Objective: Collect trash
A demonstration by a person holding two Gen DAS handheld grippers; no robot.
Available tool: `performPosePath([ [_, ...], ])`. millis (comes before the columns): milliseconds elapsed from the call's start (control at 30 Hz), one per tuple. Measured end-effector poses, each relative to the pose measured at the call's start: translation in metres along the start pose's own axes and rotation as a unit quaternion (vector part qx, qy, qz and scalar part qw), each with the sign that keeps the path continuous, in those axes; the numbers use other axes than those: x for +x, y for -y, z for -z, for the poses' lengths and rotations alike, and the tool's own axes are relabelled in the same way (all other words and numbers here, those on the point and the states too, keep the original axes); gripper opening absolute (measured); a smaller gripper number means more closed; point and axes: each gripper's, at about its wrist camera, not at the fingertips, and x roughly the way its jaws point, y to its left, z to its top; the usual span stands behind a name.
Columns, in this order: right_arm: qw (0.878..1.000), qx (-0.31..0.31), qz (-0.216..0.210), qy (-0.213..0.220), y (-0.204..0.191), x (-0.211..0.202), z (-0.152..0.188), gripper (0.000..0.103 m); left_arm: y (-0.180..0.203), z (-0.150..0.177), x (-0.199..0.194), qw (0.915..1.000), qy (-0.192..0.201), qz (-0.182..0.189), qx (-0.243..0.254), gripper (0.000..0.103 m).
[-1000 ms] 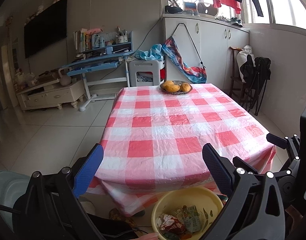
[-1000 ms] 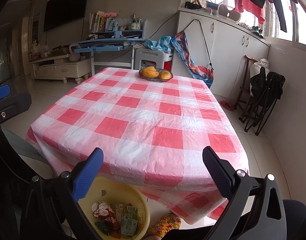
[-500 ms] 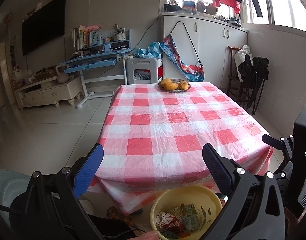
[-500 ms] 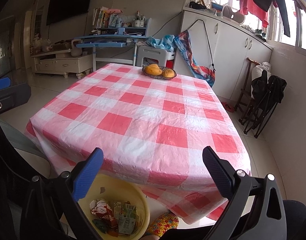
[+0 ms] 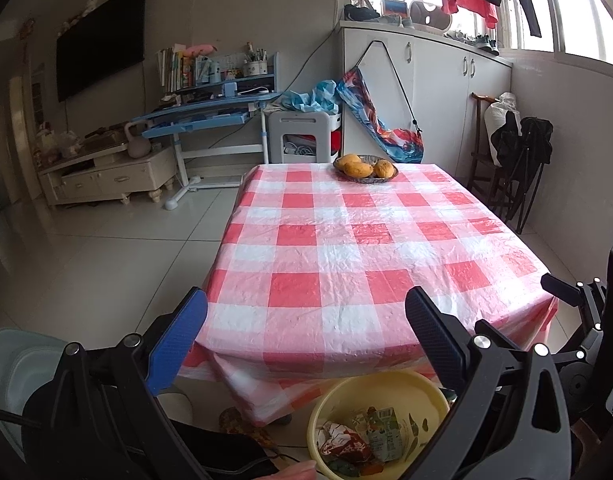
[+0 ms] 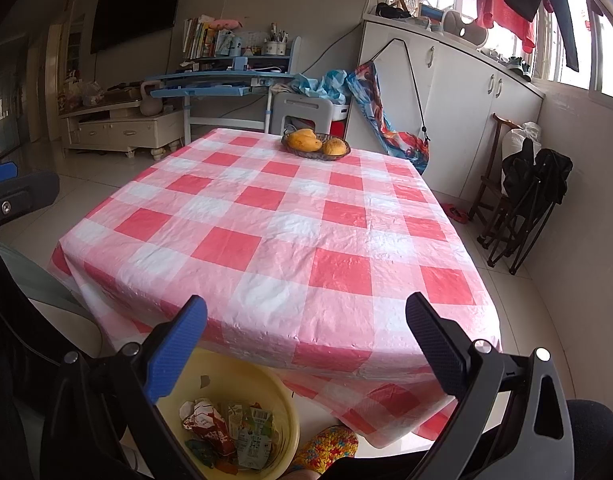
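Observation:
A yellow basin [image 5: 402, 394] stands on the floor below the table's near edge, holding crumpled wrappers and cartons [image 5: 362, 436]. It also shows in the right wrist view [image 6: 242, 384] with the trash [image 6: 230, 432] inside. My left gripper [image 5: 306, 336] is open and empty, held above the basin in front of the table. My right gripper [image 6: 306, 340] is open and empty, also above the basin. The red-and-white checked tablecloth [image 5: 346, 248] carries no trash.
A basket of mangoes [image 5: 364, 168] sits at the table's far end. A blue desk [image 5: 210, 116], a white stool [image 5: 302, 136] and cabinets [image 5: 426, 92] stand behind. Folded chairs [image 5: 514, 168] lean at the right wall. A knitted slipper [image 6: 326, 448] lies by the basin.
Both grippers stayed open and empty while drifting slightly back and up from the table. The basin and trash have not moved.

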Motion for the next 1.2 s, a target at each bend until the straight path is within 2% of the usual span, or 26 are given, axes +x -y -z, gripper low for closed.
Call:
performPosePath([
  [1200,1.0,0.002,0.0,-0.002,-0.001,-0.002,-0.002,0.095,0.013,0.001,-0.004,0.9997,0.01,0.011,0.021,0.096],
])
